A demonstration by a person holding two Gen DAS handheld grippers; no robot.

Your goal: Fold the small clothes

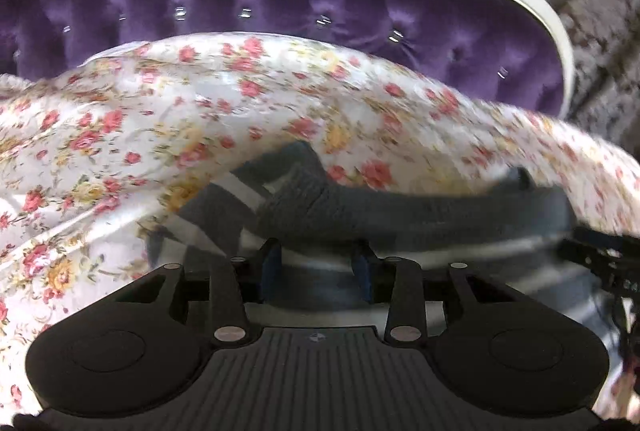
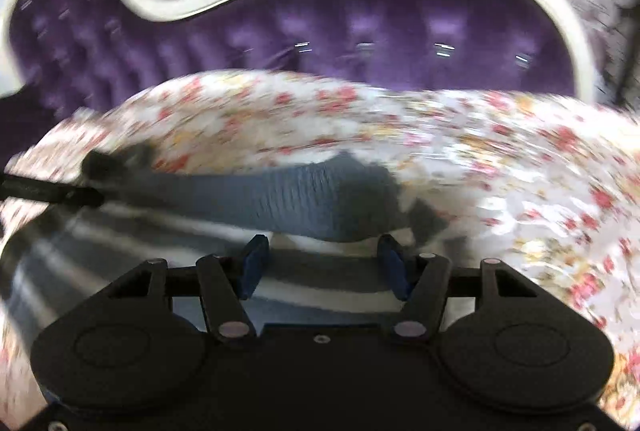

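Floral bedsheet (image 1: 120, 119) fronts tufted purple headboard (image 1: 280, 3)

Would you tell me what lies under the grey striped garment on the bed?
The grey striped garment lies on the floral bedsheet, which shows all around it. Whatever is directly beneath its folded layers is covered and cannot be seen.

— How do the two grippers stand?
— The left gripper (image 1: 318, 263) points downward, blue pads (image 1: 272, 265) parted. The right gripper (image 2: 322, 265) does likewise, its jaws set wider apart.
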